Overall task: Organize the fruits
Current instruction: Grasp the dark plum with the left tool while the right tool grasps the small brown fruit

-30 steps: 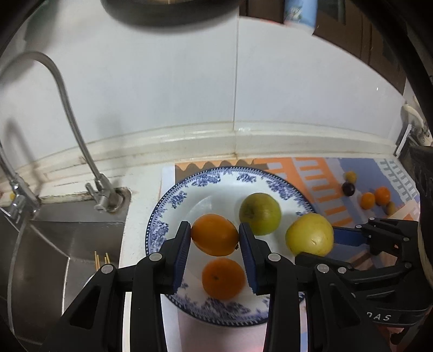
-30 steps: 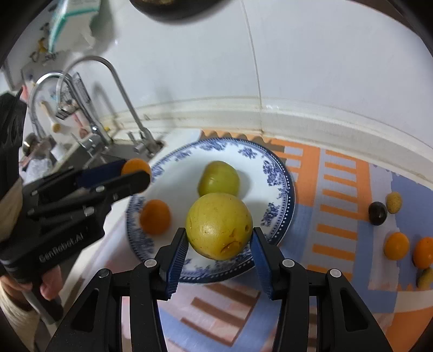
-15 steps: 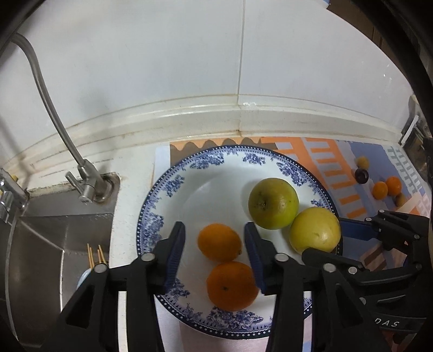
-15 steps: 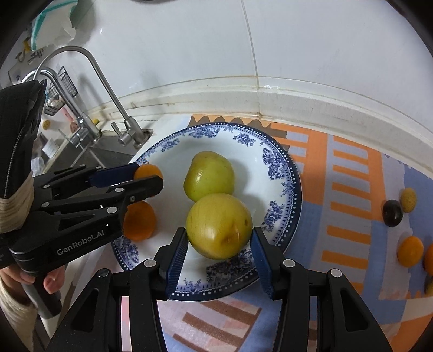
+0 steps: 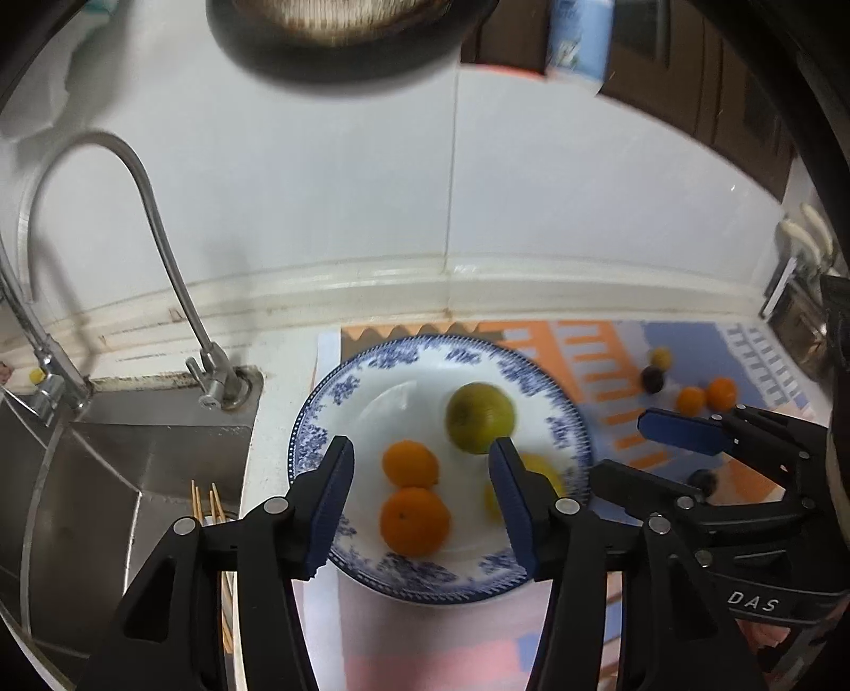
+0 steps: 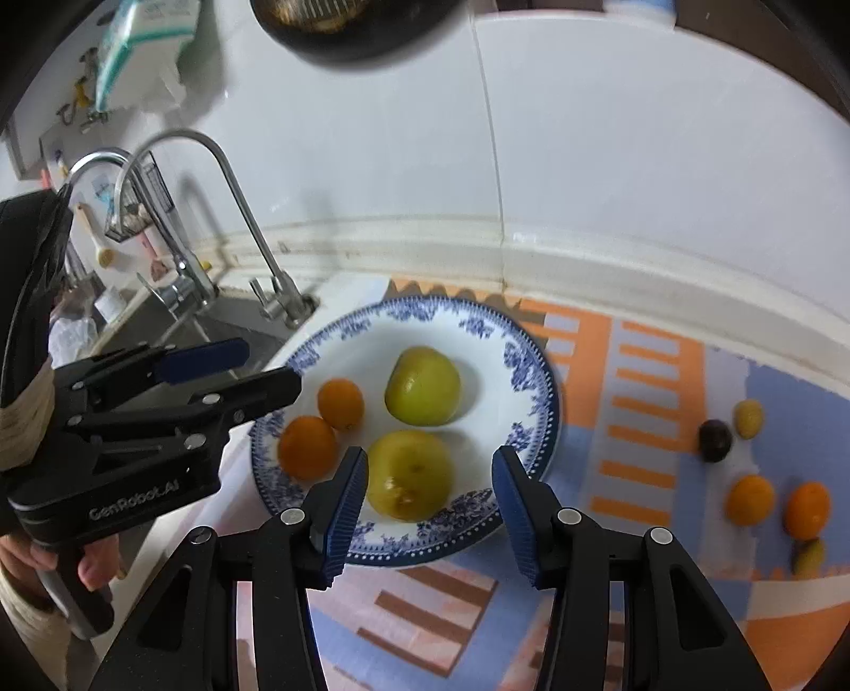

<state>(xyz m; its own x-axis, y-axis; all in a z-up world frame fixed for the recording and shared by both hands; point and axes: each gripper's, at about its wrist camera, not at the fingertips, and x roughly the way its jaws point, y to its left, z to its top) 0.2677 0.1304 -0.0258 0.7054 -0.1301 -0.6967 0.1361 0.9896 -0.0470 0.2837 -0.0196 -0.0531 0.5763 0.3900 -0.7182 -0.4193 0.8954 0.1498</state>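
Note:
A blue-patterned white plate [image 5: 345, 393] [image 6: 531, 372] holds two oranges [image 5: 410, 463] [image 6: 340, 403], a green apple [image 5: 481, 418] [image 6: 423, 385] and a yellow apple [image 6: 409, 473]. My left gripper [image 5: 422, 499] [image 6: 255, 367] hovers above the oranges, its jaws opening, nothing pressed between its pads. Over the yellow apple, my right gripper [image 6: 429, 502] [image 5: 632, 446] is also opening, pads apart from the fruit. In the left wrist view the yellow apple [image 5: 547, 478] is mostly hidden behind a finger.
Several small fruits [image 6: 749, 499] [image 5: 690, 398], orange, yellow and dark, lie on the striped mat [image 6: 653, 372] to the right. A sink [image 5: 106, 478] with a faucet [image 5: 159, 239] sits left of the plate. A dark pan [image 5: 340, 42] hangs on the tiled wall.
Both grippers let go of their fruit, the left an orange and the right the yellow apple, widened their jaws and rose away from the plate.

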